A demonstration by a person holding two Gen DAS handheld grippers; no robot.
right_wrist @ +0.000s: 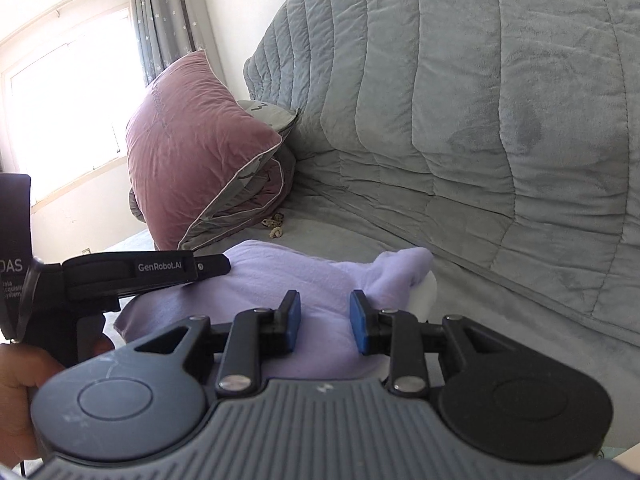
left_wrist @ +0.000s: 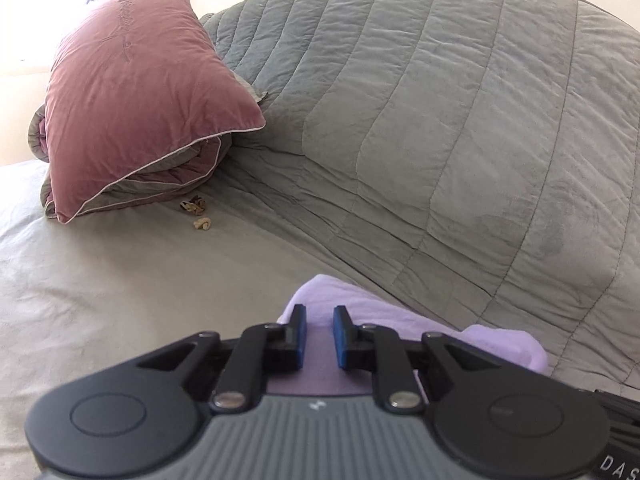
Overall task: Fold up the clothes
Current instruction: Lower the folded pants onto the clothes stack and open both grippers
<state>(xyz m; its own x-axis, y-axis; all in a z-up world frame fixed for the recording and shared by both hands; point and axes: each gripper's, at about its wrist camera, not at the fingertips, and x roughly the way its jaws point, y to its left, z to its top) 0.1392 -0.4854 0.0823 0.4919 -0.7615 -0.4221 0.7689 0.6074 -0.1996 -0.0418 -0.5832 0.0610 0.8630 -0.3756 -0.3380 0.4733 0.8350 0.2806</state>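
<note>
Directly beneath both parted, empty grippers, left gripper [left_wrist: 320, 320] and right gripper [right_wrist: 325, 312], the soft lilac knit garment [right_wrist: 304, 280] stretches left to right, its bunched end [right_wrist: 404, 266] nearer the right one.

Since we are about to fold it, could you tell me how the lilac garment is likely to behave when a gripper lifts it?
The lilac garment lies in soft rumples, so it is probably floppy and would drape from a single pinch. It looks thin, so likely light. Its matte, slightly fuzzy surface suggests the open right gripper would hold it without much slipping.

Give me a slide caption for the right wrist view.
Right tongs open above lavender garment on the bed, left tongs alongside, pink pillow behind.
</note>
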